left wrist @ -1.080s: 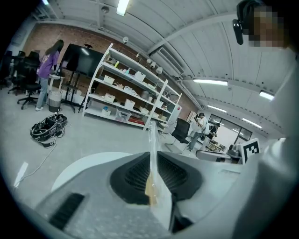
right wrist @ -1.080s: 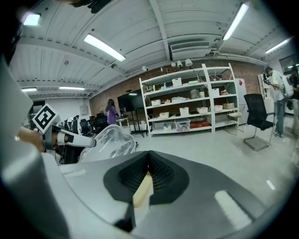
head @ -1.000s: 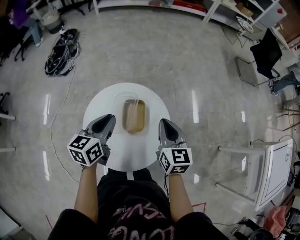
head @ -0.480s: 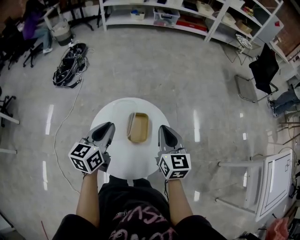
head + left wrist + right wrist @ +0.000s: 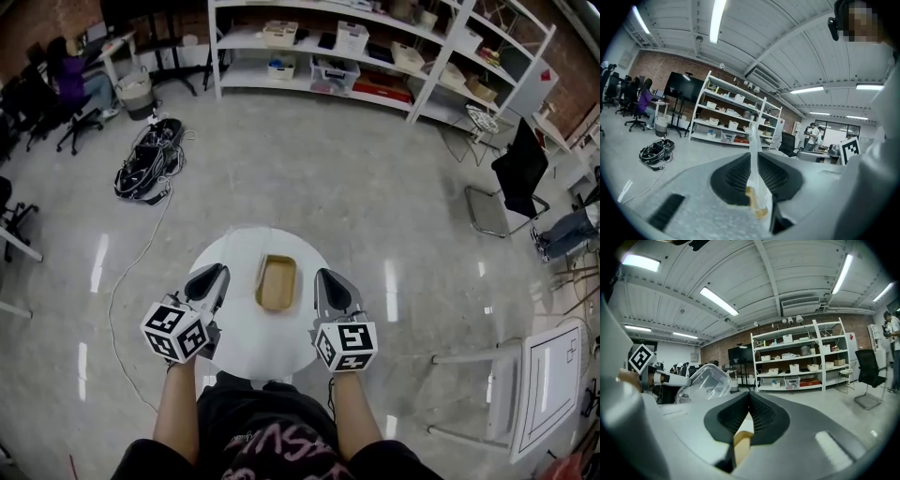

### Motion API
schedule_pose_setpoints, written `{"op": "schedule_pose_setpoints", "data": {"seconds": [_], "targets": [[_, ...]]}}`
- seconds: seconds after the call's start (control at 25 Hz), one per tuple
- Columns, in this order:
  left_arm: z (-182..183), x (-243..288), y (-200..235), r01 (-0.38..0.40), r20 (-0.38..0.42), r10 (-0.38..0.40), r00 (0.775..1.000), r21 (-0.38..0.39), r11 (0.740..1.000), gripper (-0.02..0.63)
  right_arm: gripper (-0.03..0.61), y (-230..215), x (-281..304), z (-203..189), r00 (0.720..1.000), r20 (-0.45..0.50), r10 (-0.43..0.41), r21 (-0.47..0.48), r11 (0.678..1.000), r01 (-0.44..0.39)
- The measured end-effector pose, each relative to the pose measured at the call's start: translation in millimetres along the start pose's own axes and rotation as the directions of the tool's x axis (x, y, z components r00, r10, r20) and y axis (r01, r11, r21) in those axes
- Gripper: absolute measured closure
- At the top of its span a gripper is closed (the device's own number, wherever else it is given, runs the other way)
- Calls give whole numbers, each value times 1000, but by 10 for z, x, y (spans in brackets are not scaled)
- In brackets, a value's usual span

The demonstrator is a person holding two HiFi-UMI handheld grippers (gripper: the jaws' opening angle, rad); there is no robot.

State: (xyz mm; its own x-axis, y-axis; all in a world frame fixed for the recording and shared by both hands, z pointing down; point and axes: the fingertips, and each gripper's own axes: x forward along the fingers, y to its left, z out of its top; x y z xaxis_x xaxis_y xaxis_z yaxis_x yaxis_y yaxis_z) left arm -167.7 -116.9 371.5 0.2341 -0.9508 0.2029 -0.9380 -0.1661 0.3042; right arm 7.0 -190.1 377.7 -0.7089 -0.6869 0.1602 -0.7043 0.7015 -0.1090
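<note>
A tan tray-like container (image 5: 277,282) lies open on the round white table (image 5: 253,333), between my two grippers. My left gripper (image 5: 214,275) is left of it and shut on the edge of a clear plastic lid (image 5: 752,136), which stands up thin between the pads. From the right gripper view the lid (image 5: 705,383) shows tilted in the air, held by the left gripper (image 5: 670,378). My right gripper (image 5: 325,277) sits just right of the container. Its pads (image 5: 757,411) meet with nothing between them, and the tan container (image 5: 740,446) shows below them.
White shelving (image 5: 375,47) with boxes lines the far wall. A bundle of black cables (image 5: 145,169) lies on the floor at left, near a seated person in purple (image 5: 70,80). A black chair (image 5: 520,169) and a white stand (image 5: 548,384) are at right.
The head view has pulled back and shows more floor and shelving. Both gripper views have tipped slightly upward. The lid stays in the left gripper; the container has not moved.
</note>
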Motion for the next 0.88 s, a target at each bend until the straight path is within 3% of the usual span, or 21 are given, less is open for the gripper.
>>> {"op": "schedule_pose_setpoints", "data": {"seconds": [0.88], "targets": [[855, -297, -275, -82, 202, 54, 978, 129, 988, 568, 569, 103, -103, 860, 992, 114, 47, -92, 995, -37]]}}
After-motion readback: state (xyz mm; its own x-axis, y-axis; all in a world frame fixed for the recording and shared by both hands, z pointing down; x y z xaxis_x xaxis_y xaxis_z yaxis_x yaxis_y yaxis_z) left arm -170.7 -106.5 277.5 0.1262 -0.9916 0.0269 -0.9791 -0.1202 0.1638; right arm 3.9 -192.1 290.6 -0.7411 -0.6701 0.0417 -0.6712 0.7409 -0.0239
